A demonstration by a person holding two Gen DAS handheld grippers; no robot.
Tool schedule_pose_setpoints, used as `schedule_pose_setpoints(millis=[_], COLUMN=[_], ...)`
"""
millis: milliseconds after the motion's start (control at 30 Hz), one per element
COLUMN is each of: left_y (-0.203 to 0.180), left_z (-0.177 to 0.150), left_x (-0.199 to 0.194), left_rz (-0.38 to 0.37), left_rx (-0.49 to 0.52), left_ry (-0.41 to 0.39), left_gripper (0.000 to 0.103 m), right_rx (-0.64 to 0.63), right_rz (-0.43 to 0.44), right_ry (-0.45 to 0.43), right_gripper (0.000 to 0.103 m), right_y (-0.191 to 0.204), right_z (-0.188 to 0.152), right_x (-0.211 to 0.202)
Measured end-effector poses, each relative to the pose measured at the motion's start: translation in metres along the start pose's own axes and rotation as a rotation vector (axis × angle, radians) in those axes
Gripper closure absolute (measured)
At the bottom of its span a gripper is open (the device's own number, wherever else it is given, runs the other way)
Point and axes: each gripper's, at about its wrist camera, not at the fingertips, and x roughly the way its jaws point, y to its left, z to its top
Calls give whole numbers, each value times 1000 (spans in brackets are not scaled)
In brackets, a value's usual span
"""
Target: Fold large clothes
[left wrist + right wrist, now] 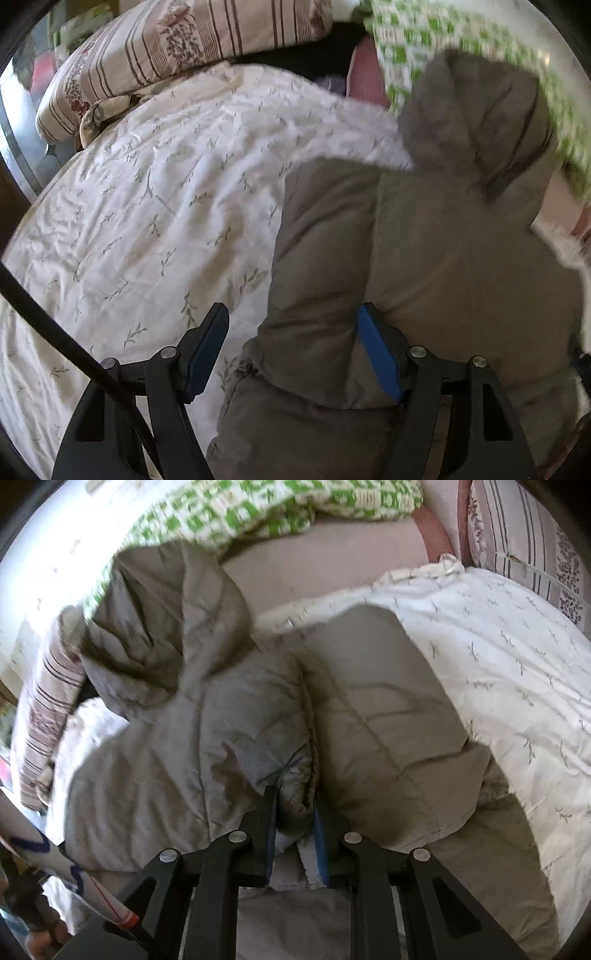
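A grey quilted hooded jacket [443, 258] lies spread on a bed, its hood [472, 122] towards the far side. My left gripper [293, 332] is open and low over the jacket's left edge. A padded fold lies between its blue pads, touching only the right one. In the right wrist view the same jacket [177, 746] fills the middle, with the hood [166, 609] at upper left. My right gripper [294, 797] is shut on a thick bunched fold of the jacket, both pads pressing into it.
A white leaf-print duvet [147, 192] [509, 672] covers the bed under the jacket. A striped floral pillow [166, 48] [524, 535] and a green-checked blanket [461, 44] [258, 513] lie at the far side. A black cable [55, 325] crosses the lower left.
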Motion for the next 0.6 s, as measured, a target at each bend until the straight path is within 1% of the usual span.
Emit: schedule_pose_setpoints(millis=[67, 167, 200, 233, 300, 333, 367, 433, 467, 500, 533, 600], left_y=[1, 2, 3, 4, 5, 4, 2, -7, -13, -19, -30, -44], left_z=[-2, -2, -1, 0, 3, 4, 4, 4, 3, 1, -2, -6], left_x=[5, 2, -1, -9, -23, -31, -40, -51, -54, -54, -53, -47], left_rz=[5, 7, 6, -3, -33, -48, -61, -89, -110, -123, -137, -150], left_rx=[0, 4, -1, -15, -32, -39, -39, -17, 2, 19, 49, 89], left_ry=[24, 16, 6, -20, -63, -95, -130, -166, -179, -184, -178, -161], left_gripper=[31, 31, 32, 32, 32, 32, 32, 32, 32, 32, 32, 32], right_rx=[-5, 16, 23, 28, 28, 16, -10, -64, -92, -120, -144, -202], right_rz=[-6, -1, -6, -16, -51, -79, -112, -128, -115, -83, -56, -26], right_ry=[-1, 3, -6, -18, -81, -127, -179, -249, -277, -288, -278, -223], right_gripper=[83, 77, 74, 68, 64, 63, 62, 62, 62, 62, 62, 62], right_y=[1, -1, 0, 1, 3, 6, 12, 25, 31, 38, 44, 56], right_z=[1, 4, 5, 6, 7, 6, 6, 4, 2, 1, 1, -3], right_x=[0, -7, -13, -18, -38, -49, -60, -72, -76, -75, -71, -56])
